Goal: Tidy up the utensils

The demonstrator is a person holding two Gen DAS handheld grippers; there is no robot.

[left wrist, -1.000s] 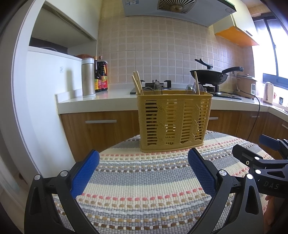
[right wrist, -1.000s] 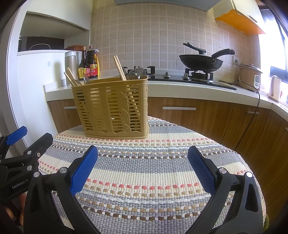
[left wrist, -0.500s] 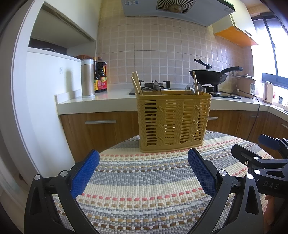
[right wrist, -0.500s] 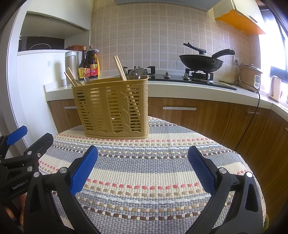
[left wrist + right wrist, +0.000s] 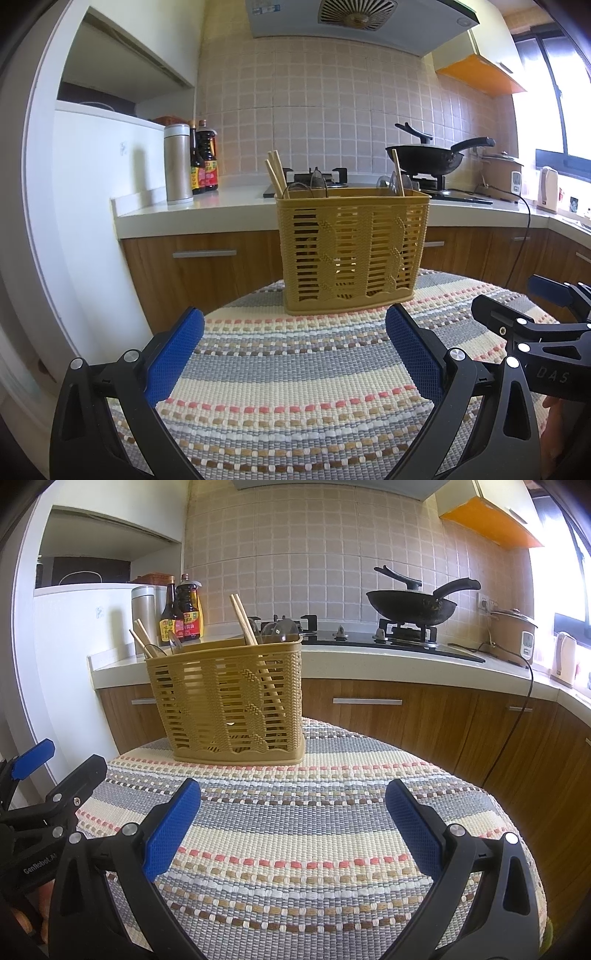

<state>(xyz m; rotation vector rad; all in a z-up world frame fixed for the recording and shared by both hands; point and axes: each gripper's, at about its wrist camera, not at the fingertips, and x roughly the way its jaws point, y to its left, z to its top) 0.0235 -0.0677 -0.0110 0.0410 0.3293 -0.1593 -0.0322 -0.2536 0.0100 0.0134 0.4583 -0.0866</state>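
Note:
A tan slatted utensil basket (image 5: pixel 352 251) stands upright at the far edge of the round table's striped woven cloth (image 5: pixel 295 373); it also shows in the right wrist view (image 5: pixel 232 701). Wooden chopsticks (image 5: pixel 274 173) and clear spoons (image 5: pixel 317 181) stick up from it; chopsticks (image 5: pixel 243 620) show in the right view too. My left gripper (image 5: pixel 293 350) is open and empty, short of the basket. My right gripper (image 5: pixel 293 823) is open and empty, to the basket's right and nearer me. Each gripper shows at the edge of the other's view.
Behind the table runs a white counter (image 5: pixel 207 214) with wood drawers, a steel flask (image 5: pixel 178 162), sauce bottles (image 5: pixel 205 162), a gas hob with a black wok (image 5: pixel 428 157), a rice cooker (image 5: pixel 506 175) and a kettle (image 5: pixel 548 188). A white cabinet stands left.

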